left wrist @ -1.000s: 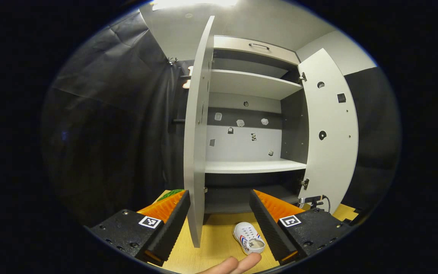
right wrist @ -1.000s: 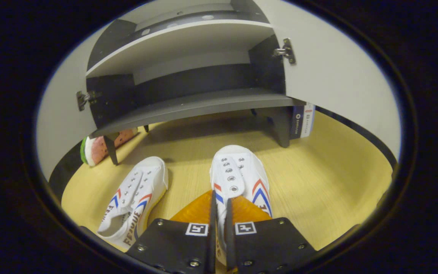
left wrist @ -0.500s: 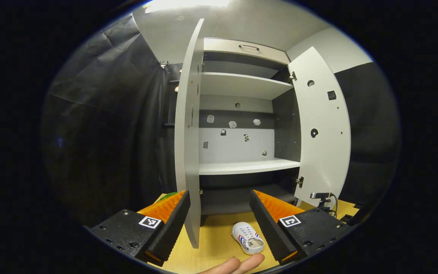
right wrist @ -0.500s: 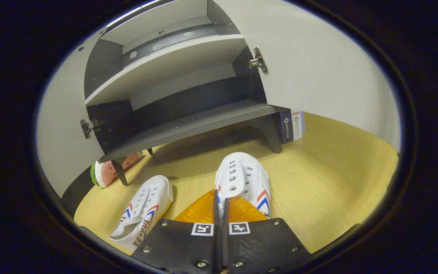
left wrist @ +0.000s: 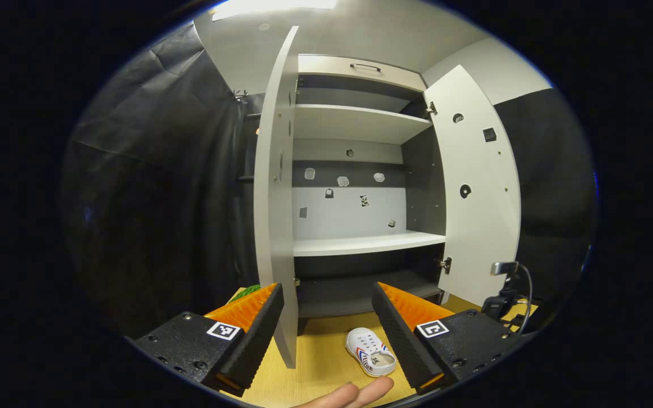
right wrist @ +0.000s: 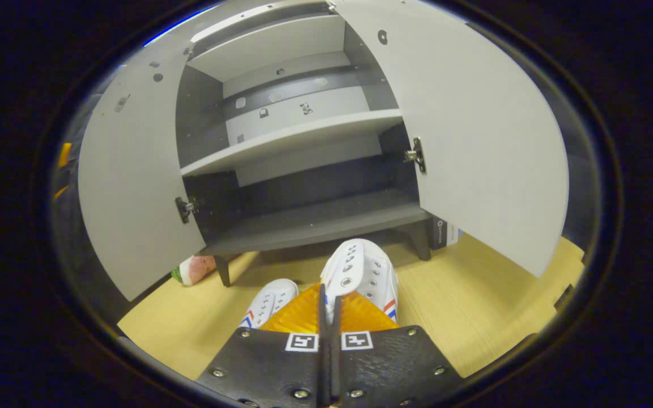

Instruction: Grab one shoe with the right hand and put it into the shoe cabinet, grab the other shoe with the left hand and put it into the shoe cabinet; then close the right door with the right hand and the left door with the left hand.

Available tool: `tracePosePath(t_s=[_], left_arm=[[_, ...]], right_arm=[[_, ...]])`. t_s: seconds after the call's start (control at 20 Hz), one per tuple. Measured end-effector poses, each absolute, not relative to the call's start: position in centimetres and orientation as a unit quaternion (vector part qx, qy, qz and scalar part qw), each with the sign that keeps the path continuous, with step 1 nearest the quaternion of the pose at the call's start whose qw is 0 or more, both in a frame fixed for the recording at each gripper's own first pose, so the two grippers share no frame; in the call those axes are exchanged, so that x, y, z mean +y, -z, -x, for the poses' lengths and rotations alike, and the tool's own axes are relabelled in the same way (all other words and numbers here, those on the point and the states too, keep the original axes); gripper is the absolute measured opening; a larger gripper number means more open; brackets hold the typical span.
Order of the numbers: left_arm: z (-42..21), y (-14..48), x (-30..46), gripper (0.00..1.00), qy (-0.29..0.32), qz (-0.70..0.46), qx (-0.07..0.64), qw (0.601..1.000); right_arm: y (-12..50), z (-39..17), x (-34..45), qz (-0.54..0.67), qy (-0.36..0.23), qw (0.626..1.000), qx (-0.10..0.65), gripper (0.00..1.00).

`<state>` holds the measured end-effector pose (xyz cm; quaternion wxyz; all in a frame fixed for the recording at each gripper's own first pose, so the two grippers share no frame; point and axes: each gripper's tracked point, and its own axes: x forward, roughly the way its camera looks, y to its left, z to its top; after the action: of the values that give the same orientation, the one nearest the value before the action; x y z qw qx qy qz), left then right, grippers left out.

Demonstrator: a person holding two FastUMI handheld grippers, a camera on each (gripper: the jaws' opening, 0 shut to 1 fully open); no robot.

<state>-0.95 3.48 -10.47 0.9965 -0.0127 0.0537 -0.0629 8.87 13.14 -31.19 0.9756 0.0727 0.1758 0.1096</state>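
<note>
Fingers of the right claw [right wrist: 329, 317] meet on the heel rim of one white shoe [right wrist: 360, 272], whose toe points toward the cabinet [right wrist: 304, 221] just short of its bottom shelf. The second shoe [right wrist: 270, 300] lies just left of it on the yellow desk [right wrist: 474, 306], partly hidden behind the claw. Beyond, both doors [right wrist: 474, 141] stand wide open; the bottom shelf and the white shelf above it carry nothing. A watermelon-slice toy [right wrist: 193, 269] lies by the cabinet's left leg, and a small box [right wrist: 445, 232] stands behind the right leg.

In the left gripper view, the left claw [left wrist: 326, 334] is spread wide and grips nothing. A fingertip [left wrist: 355, 394] shows at the bottom edge. The shoe on the desk [left wrist: 370, 352] lies between its fingers but farther off, near the right one. The left door [left wrist: 275, 215] stands edge-on just ahead, and the shelves [left wrist: 360, 243] behind it are bare. A small camera on a stand [left wrist: 502, 283] sits at the right.
</note>
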Motion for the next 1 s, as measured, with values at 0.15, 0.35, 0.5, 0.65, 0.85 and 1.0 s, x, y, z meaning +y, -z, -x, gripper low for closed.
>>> tracePosePath(t_s=[0.15, 0.35, 0.5, 0.65, 0.85, 1.0], left_arm=[[1.1, 11.0, 3.5, 0.97, 0.066, 0.023, 0.057, 0.996], [1.1, 11.4, 3.1, 0.97, 0.079, 0.026, 0.057, 0.995], [0.9, 11.9, 2.8, 0.97, 0.087, 0.036, 0.06, 0.994], [0.1, 12.7, 2.5, 0.97, 0.089, 0.045, 0.073, 0.992], [-1.6, 12.7, 0.9, 0.97, 0.105, 0.052, 0.08, 0.99], [-3.0, 12.5, 0.2, 0.97, 0.108, 0.042, 0.076, 0.99]], right_arm=[[26.6, -8.7, 14.2, -0.059, -0.125, 0.979, 0.15, 0.01], [19.3, -9.5, 14.8, -0.049, -0.129, 0.985, 0.103, 0.0], [15.0, -10.8, 14.7, -0.04, -0.125, 0.988, 0.083, 0.01], [11.1, -13.3, 14.6, -0.025, -0.121, 0.99, 0.069, 0.01], [5.7, -17.8, 15.0, 0.003, -0.115, 0.992, 0.051, 0.01], [2.5, -22.0, 15.9, 0.03, -0.115, 0.992, 0.049, 0.01]])
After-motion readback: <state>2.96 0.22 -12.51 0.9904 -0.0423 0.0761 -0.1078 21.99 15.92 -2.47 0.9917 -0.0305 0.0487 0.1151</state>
